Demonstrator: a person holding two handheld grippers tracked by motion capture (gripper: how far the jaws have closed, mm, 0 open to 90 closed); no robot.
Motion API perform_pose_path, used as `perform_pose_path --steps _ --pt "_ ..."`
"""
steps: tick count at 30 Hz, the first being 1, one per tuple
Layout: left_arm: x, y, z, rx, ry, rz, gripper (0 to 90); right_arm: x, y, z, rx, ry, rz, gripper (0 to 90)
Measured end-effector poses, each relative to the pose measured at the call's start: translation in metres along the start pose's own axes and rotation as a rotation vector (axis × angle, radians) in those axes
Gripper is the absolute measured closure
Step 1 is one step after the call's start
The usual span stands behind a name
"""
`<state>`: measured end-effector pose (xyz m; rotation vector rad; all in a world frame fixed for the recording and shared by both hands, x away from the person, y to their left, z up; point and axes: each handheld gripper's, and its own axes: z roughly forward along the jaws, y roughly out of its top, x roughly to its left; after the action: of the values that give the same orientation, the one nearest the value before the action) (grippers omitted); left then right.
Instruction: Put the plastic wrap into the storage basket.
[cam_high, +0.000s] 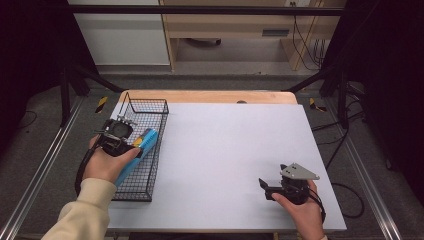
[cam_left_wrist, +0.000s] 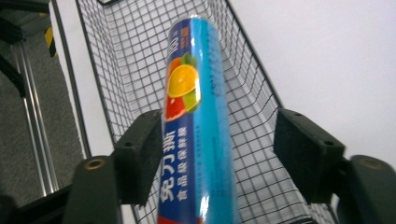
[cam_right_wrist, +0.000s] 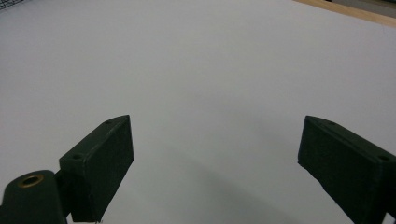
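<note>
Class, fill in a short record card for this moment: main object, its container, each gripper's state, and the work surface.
main object: blue roll box printed with citrus fruit, lying lengthwise in the basket
container: black wire basket at the table's left edge
left gripper: over the basket, jaws apart around the box; the left pad sits against it, the right pad is clear of it
right gripper: open, nothing between its jaws, low over the bare surface
work surface: white table top with a wooden far edge
</note>
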<state>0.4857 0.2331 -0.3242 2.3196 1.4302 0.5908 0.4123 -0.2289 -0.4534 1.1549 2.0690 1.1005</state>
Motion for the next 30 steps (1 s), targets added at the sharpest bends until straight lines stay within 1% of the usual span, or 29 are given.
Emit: perform_pose_path --steps 2,3,4,8,9,10,11,12,13,14,15,16,17,20,21,22,24,25,26,27,28,30 --pt "-0.004 0.003 -0.002 -0.024 -0.001 0.001 26.9 0.0 0.0 0.0 -0.001 0.0 0.0 10.6" --pt "-0.006 0.004 -0.002 -0.031 -0.001 -0.001 22.1 0.0 0.0 0.0 0.0 0.0 0.0 10.6" --pt "-0.008 0.005 -0.003 -0.039 0.0 0.0 22.1 0.0 0.0 0.0 0.0 0.0 0.0 10.6" --pt "-0.017 0.01 -0.006 -0.078 0.002 0.006 14.8 -0.001 0.0 -0.001 0.003 0.0 0.006 9.7" --pt "-0.021 0.013 -0.008 -0.101 0.008 0.0 12.0 -0.001 0.0 -0.001 -0.001 0.002 0.01 9.2" --pt "-0.021 0.013 -0.008 -0.101 0.008 0.0 11.1 -0.001 0.0 -0.001 -0.003 0.001 0.007 9.1" --pt "-0.027 0.016 -0.012 -0.147 0.003 -0.001 10.4 -0.002 0.0 -0.001 -0.005 0.0 0.005 9.1" --pt "-0.027 0.016 -0.012 -0.147 0.003 -0.001 10.1 -0.002 0.0 -0.001 -0.005 0.0 0.005 9.1" --pt "-0.03 0.016 -0.014 -0.172 0.002 -0.001 10.1 -0.002 0.0 -0.001 -0.007 -0.002 0.006 9.1" --pt "-0.033 0.017 -0.016 -0.198 -0.005 0.001 9.2 -0.002 0.001 -0.001 -0.007 0.0 0.004 9.0" --pt "-0.04 0.019 -0.021 -0.243 -0.024 0.01 8.7 -0.001 0.001 -0.001 -0.006 -0.002 0.004 9.0" --pt "-0.04 0.019 -0.021 -0.243 -0.024 0.01 8.3 -0.001 0.001 -0.001 -0.006 -0.002 0.004 9.0" --pt "-0.045 0.02 -0.023 -0.27 -0.035 0.019 8.3 -0.002 0.0 -0.001 -0.006 -0.003 0.002 8.9" --pt "-0.056 0.021 -0.029 -0.326 -0.058 0.05 7.4 -0.002 0.0 -0.002 -0.014 -0.008 0.008 8.4" --pt "-0.065 0.022 -0.033 -0.362 -0.079 0.068 7.1 -0.003 0.0 -0.002 -0.014 -0.009 0.011 8.2" --pt "-0.065 0.022 -0.033 -0.362 -0.079 0.068 7.0 -0.003 0.0 -0.002 -0.014 -0.009 0.011 8.2" --pt "-0.075 0.024 -0.036 -0.395 -0.101 0.087 6.9 -0.003 0.001 -0.002 -0.016 -0.012 0.009 7.7" --pt "-0.079 0.024 -0.038 -0.406 -0.111 0.101 6.9 -0.003 0.001 -0.002 -0.017 -0.01 0.009 7.7" --pt "-0.082 0.025 -0.04 -0.414 -0.117 0.107 6.8 -0.003 0.001 -0.002 -0.018 -0.01 0.008 7.7" --pt "-0.089 0.026 -0.042 -0.436 -0.129 0.117 6.8 -0.003 0.001 -0.003 -0.017 -0.01 0.01 7.7" --pt "-0.089 0.026 -0.042 -0.436 -0.129 0.117 6.8 -0.003 0.001 -0.003 -0.017 -0.01 0.01 7.7" --pt "-0.096 0.028 -0.045 -0.452 -0.143 0.128 6.8 -0.003 0.001 -0.003 -0.015 -0.011 0.01 7.7"
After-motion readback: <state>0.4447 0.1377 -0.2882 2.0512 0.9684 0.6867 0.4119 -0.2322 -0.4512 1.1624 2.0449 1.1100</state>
